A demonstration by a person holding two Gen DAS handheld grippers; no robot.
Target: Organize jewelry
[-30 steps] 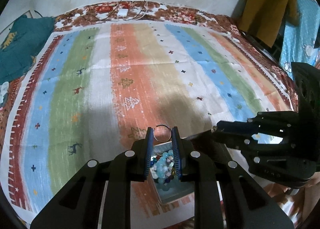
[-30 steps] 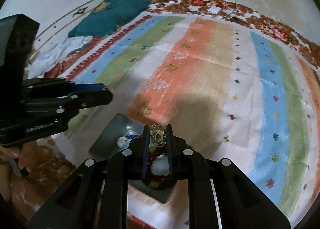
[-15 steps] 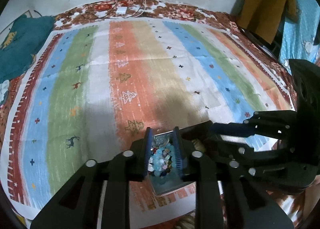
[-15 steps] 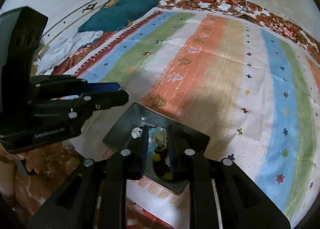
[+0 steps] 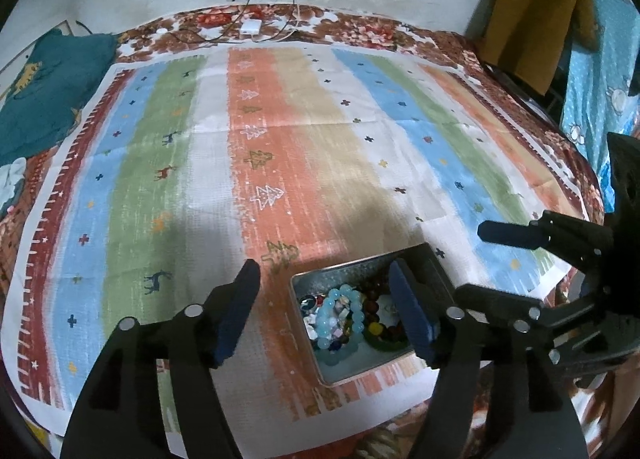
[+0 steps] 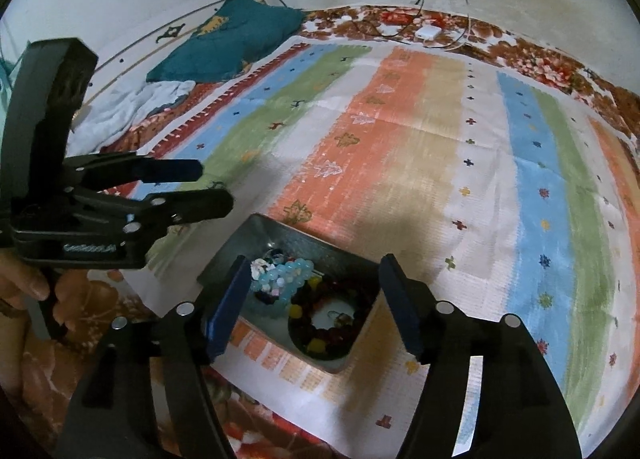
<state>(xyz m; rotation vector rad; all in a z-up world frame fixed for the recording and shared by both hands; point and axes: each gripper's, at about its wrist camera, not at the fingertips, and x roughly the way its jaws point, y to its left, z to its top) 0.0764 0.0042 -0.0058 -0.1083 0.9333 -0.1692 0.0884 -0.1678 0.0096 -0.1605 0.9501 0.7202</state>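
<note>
A grey metal box (image 5: pixel 298 286) sits on the striped cloth near its front edge; it also shows in the right wrist view (image 6: pixel 240 243). It holds a light blue bead bracelet (image 5: pixel 334 301), a dark bead bracelet with yellow beads (image 6: pixel 320 335), and small jewelry pieces. A small gold piece (image 6: pixel 340 318) lies inside the dark bracelet. My left gripper (image 5: pixel 324 279) is open above the box, empty. My right gripper (image 6: pixel 312 279) is open above the box, empty. Each gripper shows in the other's view, the right (image 5: pixel 560 243) and the left (image 6: pixel 160 191).
The striped cloth (image 5: pixel 280 163) covers a floral bedspread (image 6: pixel 540 63). A teal cushion (image 5: pixel 44 91) lies at the back left. A white charger with cables (image 5: pixel 251 25) lies at the far edge. Clothes (image 5: pixel 536 7) hang at the back right.
Both grippers opened and let go of their small jewelry pieces into the box. The ring and the gold piece are no longer between the fingers. Both grippers pulled back slightly.
</note>
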